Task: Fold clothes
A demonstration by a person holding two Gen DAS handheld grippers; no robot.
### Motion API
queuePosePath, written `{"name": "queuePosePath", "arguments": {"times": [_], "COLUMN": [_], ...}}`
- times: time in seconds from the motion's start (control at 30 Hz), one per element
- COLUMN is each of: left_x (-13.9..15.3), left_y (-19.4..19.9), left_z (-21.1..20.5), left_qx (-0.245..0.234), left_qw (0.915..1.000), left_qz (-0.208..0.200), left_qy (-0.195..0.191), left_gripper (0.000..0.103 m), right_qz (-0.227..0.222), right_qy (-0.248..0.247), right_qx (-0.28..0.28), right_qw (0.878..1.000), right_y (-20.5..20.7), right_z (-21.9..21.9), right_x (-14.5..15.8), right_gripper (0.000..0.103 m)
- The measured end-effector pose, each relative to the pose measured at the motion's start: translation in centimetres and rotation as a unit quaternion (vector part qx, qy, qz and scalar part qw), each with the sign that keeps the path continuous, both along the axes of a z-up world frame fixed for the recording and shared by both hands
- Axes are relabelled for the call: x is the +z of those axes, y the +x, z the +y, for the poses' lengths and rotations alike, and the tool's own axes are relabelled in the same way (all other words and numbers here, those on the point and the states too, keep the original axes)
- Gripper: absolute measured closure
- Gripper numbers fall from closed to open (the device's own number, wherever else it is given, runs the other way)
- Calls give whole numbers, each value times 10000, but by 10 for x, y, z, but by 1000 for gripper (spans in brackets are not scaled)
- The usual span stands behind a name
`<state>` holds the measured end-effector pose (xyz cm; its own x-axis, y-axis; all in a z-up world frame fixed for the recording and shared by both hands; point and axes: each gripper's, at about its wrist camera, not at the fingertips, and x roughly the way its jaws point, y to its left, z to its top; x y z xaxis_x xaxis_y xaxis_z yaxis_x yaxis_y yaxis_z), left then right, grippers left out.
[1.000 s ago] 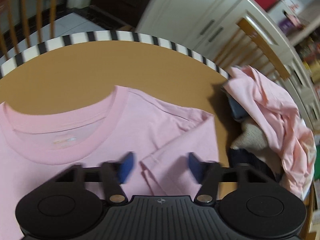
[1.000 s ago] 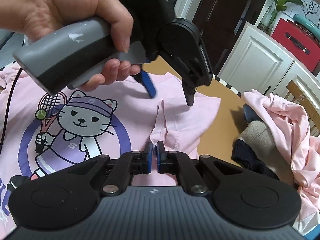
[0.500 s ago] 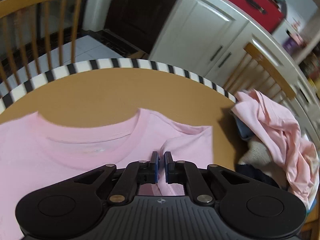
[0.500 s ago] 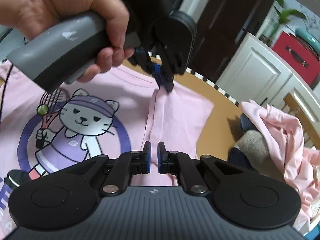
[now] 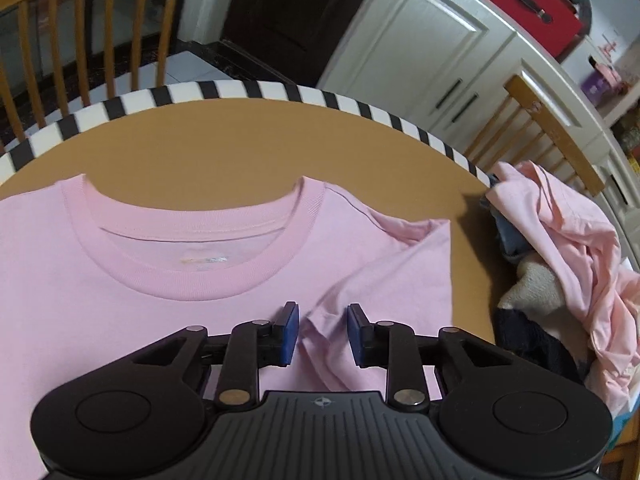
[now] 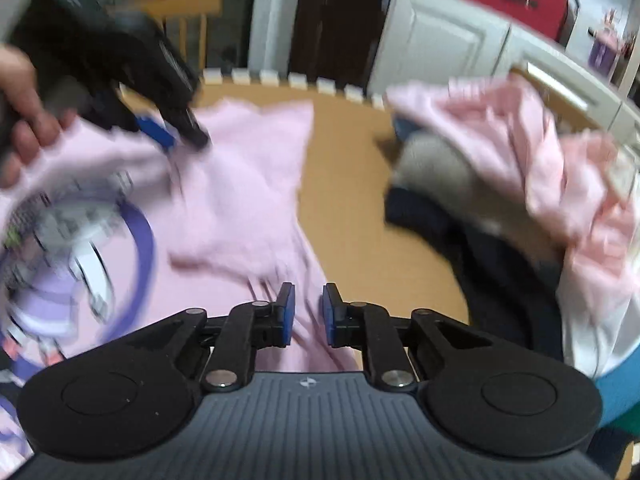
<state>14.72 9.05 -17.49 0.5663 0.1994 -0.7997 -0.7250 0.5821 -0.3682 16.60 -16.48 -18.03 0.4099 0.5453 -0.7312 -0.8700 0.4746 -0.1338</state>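
The pink cotton T-shirt with a ribbed collar (image 5: 168, 264) lies face up on the round brown bench with a black-and-white striped rim (image 5: 248, 92), its sleeve already turned inward over the chest. The left tool (image 5: 323, 334) hovers just above that sleeve, its jaws having just been opening; the blue pads (image 5: 289, 332) stand narrowly apart, a raised crease between them, unpressed. To do this fold well, let the cloth settle flat before pulling away. The right tool (image 6: 308, 316), lower on the shirt's side edge, has also just been opening, narrow gap, cloth beneath, none pinched. The rumpled pale-pink garment heap (image 5: 568, 248) waits at the far right.
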Motion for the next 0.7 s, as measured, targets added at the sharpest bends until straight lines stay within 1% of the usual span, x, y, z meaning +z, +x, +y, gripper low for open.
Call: {"name": "queuePosePath", "arguments": {"times": [0.07,0.13,0.17,0.2,0.27,0.33,0.4,0.47,0.5,0.57,0.63,0.7], "left_x": [5,13,16,19,20,14,5,-5,-6,-8,-7,-7], "left_y": [-6,-12,-12,-9,1,12,19,25,27,32,34,36], "left_z": [-1,-4,-8,-15,-29,-40,-42,-41,-40,-37,-32,-26], "left_qx": [168,310,221,30,-391,-650,-653,-600,-588,-611,-644,-626], "left_qw": [9997,9986,9982,9980,9969,9956,9962,9969,9965,9960,9957,9959], "left_qz": [-148,-362,-479,-536,-480,-317,-204,-151,-215,-269,-322,-397], "left_qy": [94,215,281,345,488,602,542,482,560,588,575,518], "left_gripper": [74,74,74,74,74,74,74,70,70,66,63,63], "right_qz": [-12,-22,-28,-18,-96,-180,-91,11,62,219,279,342], "right_qy": [-11,100,162,276,394,502,461,408,382,238,285,329], "right_qx": [5,-76,-118,-73,114,306,311,303,299,179,97,37], "right_qw": [10000,9999,9998,9996,9991,9981,9984,9987,9988,9993,9992,9989], "right_y": [0,0,-1,-3,-8,-14,-10,-6,-4,0,1,2], "right_z": [-3,-6,-7,-7,2,11,24,37,43,48,46,46], "right_x": [0,5,8,12,15,18,15,11,10,4,1,1], "right_gripper": [88,88,87,87,87,88,89,89,88,89,89,87]}}
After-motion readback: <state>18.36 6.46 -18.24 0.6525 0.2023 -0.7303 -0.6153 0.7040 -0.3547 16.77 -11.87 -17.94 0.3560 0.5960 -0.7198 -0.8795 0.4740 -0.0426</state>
